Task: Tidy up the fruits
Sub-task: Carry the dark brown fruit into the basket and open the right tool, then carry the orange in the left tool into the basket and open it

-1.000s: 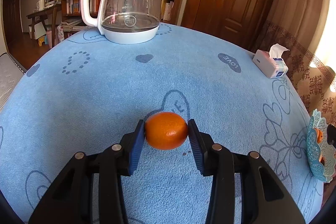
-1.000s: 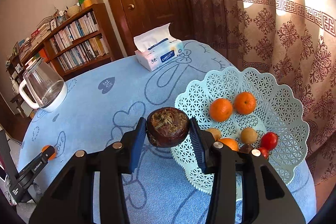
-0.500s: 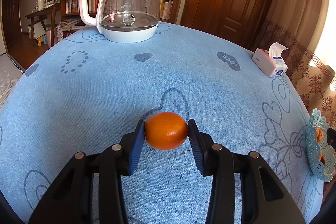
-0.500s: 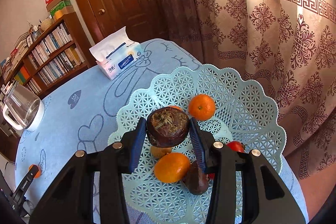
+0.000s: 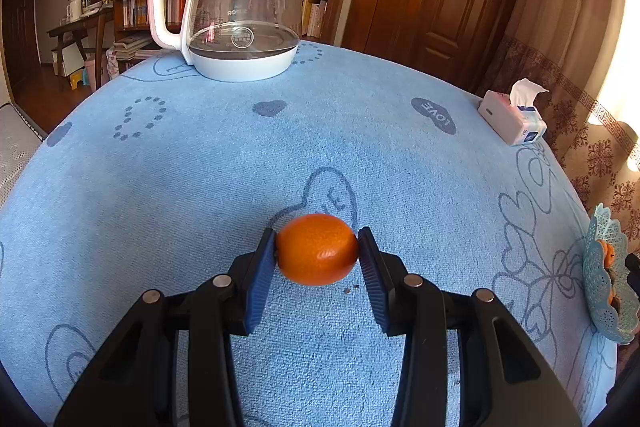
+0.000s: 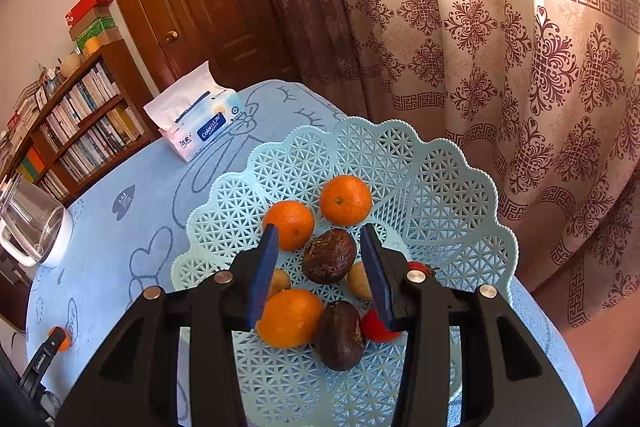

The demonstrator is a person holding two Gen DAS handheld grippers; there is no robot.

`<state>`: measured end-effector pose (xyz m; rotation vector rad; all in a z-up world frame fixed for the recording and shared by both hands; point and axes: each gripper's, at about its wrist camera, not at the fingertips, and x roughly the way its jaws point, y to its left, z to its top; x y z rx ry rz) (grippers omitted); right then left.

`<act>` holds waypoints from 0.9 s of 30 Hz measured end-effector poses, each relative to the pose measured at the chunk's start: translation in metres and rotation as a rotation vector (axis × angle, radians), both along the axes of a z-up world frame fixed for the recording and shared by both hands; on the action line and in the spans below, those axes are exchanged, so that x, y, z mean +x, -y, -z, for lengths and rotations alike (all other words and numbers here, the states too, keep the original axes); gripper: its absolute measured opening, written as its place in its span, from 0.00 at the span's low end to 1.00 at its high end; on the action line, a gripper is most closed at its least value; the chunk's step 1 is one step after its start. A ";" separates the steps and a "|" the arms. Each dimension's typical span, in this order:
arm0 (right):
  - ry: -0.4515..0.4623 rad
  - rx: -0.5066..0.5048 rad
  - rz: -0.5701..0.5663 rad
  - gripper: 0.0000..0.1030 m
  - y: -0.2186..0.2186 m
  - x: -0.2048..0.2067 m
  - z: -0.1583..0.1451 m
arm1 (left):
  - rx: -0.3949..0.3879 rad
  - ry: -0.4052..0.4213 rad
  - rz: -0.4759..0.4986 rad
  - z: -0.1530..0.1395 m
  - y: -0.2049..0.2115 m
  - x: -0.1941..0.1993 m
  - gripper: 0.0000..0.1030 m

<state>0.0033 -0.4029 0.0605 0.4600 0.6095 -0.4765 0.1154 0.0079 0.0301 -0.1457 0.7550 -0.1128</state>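
My left gripper point(image 5: 317, 251) is shut on an orange point(image 5: 317, 249) just above the blue tablecloth. My right gripper point(image 6: 319, 257) is open over the light-blue lattice fruit basket point(image 6: 452, 183). A dark wrinkled passion fruit point(image 6: 329, 255) lies in the basket between its open fingers, free of the pads. The basket also holds several oranges point(image 6: 345, 199), another passion fruit point(image 6: 340, 335), small brown fruits and red tomatoes point(image 6: 378, 327). The basket edge shows at the far right of the left wrist view point(image 5: 604, 267).
A glass kettle point(image 5: 240, 7) with white handle stands at the table's far side. A tissue pack point(image 6: 196, 119) lies beyond the basket, also seen in the left wrist view point(image 5: 512, 117). Curtain point(image 6: 500, 67), door and bookshelf surround the round table.
My right gripper has moved over the basket, opened and let go of the passion fruit, which now lies among the fruit. My left gripper still holds the orange, hardly moved.
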 end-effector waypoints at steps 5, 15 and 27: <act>0.026 -0.065 0.074 0.52 -0.006 -0.024 0.002 | 0.010 0.003 0.010 0.000 0.003 0.000 0.41; 0.087 -0.271 0.211 0.64 -0.024 -0.066 0.007 | 0.042 0.014 0.012 0.001 0.009 -0.001 0.41; 0.141 -0.260 0.273 0.68 -0.023 -0.081 0.010 | 0.078 0.039 0.157 -0.014 0.061 -0.022 0.41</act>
